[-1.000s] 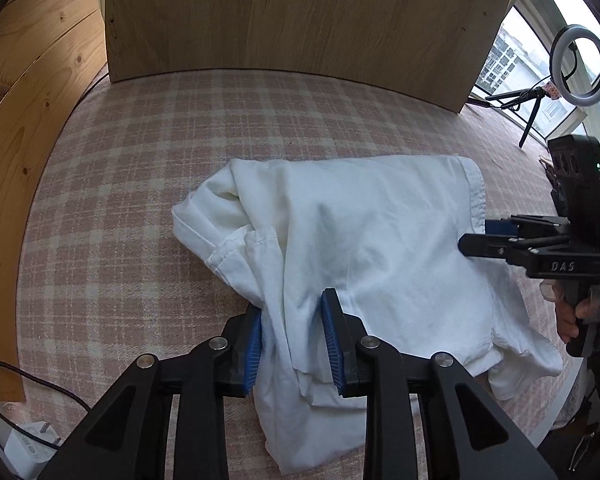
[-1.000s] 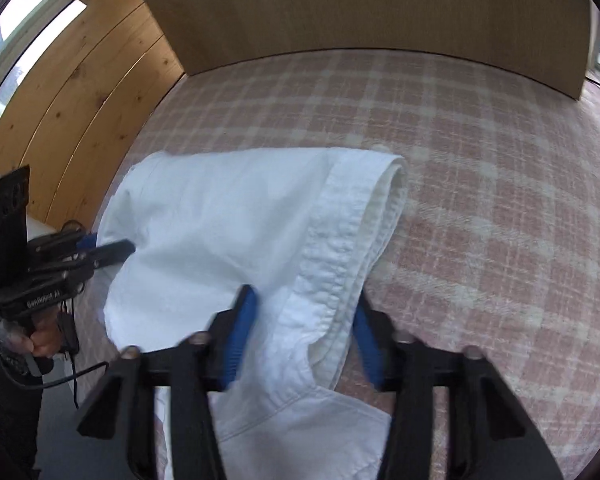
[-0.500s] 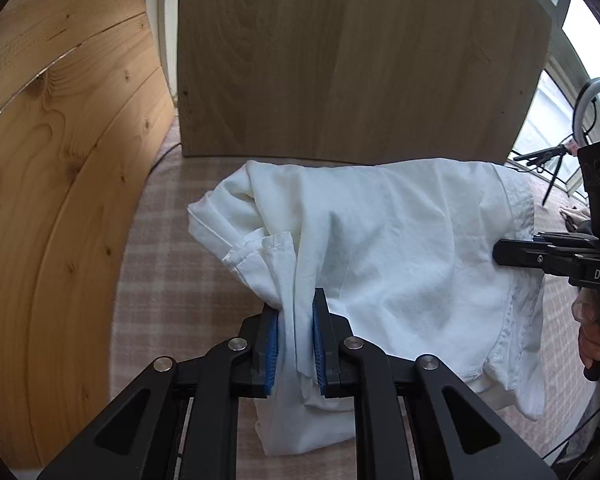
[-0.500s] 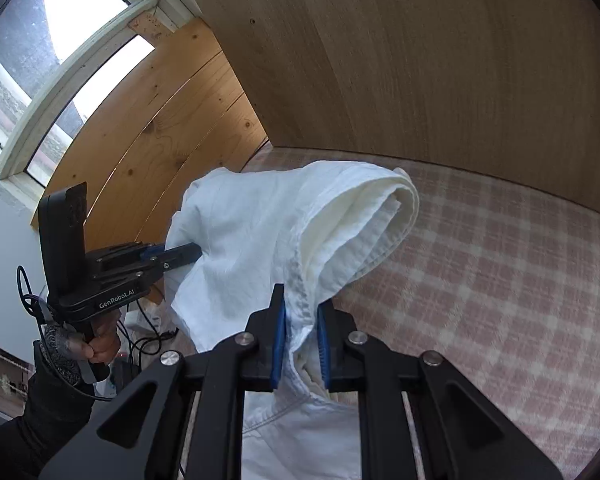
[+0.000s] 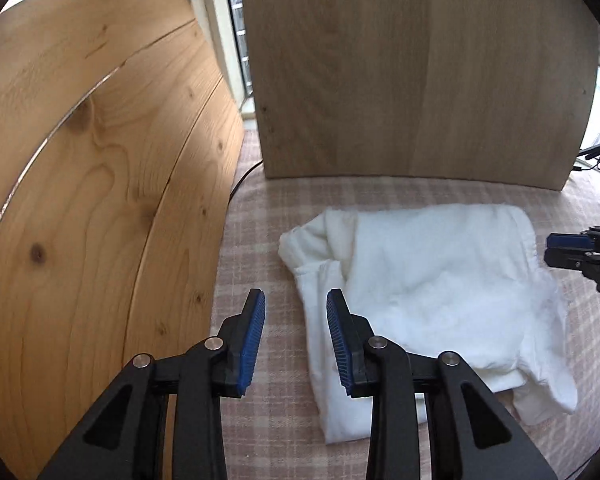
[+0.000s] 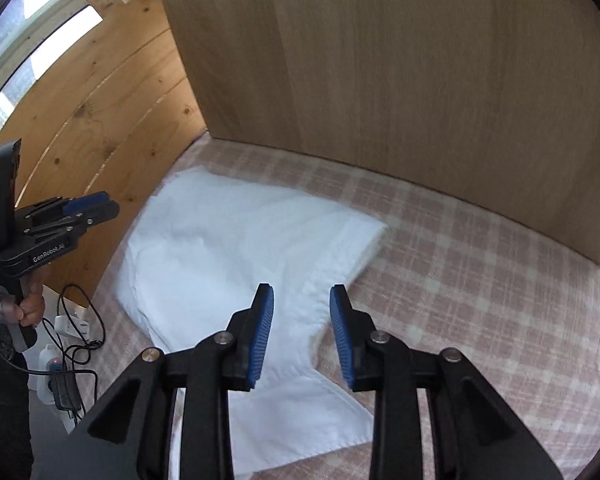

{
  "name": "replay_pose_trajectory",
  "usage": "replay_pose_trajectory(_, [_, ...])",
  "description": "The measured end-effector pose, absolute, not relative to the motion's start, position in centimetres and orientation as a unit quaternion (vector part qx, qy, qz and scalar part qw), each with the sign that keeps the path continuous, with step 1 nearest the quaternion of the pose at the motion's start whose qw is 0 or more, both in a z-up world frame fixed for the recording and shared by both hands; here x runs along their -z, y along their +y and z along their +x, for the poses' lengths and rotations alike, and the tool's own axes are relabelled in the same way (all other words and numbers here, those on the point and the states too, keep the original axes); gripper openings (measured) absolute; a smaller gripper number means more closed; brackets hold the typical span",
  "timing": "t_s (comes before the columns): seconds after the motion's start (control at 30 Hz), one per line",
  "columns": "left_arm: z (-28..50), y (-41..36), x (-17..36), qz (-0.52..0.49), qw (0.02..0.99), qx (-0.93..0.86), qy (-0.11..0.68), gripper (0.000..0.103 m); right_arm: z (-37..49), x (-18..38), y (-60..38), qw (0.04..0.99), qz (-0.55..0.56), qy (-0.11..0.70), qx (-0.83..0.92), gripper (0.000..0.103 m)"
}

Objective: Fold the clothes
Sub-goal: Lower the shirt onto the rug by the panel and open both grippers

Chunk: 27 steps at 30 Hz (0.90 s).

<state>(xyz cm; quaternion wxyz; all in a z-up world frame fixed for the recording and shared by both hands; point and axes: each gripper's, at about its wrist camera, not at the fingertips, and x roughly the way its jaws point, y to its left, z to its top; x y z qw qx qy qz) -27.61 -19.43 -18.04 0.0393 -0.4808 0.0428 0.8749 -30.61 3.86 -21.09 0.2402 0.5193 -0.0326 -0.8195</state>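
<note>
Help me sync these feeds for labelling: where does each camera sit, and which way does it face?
Left wrist: on the left hand-held gripper, facing the wooden board; own open fingers show.
Right wrist: on the right hand-held gripper, facing the same board; own open fingers, plus the person's hand.
Shared: white garment on the checked cloth, each other's gripper.

Left tool (image 5: 296, 322) gapes empty beside the white garment (image 5: 428, 300) on checked cloth (image 5: 260, 216).

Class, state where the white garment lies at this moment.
The white garment lies loosely folded on the pink checked cloth, before the upright wooden board, just right of the open left tongs.
</note>
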Motion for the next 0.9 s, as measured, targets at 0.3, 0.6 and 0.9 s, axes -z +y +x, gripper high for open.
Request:
replay_pose_trajectory(0.3, [-32.8,-17.5,23.5,-0.518,0.057,-0.852,0.036,0.04,-32.4,21.8,0.7,0.265,0.5,-0.006,0.824,0.029])
replay_pose_trajectory(0.6, [-28.2,-19.5,18.5,-0.474,0.062,-0.878,0.02,0.038,-29.7,20.6,1.9,0.292,0.506,0.011,0.811,0.029])
replay_pose_trajectory(0.9, [-26.5,-18.6,23.9,-0.55,0.067,-0.832,0.04,0.038,-24.1,22.6,0.6,0.318,0.545,0.046,0.774,0.029])
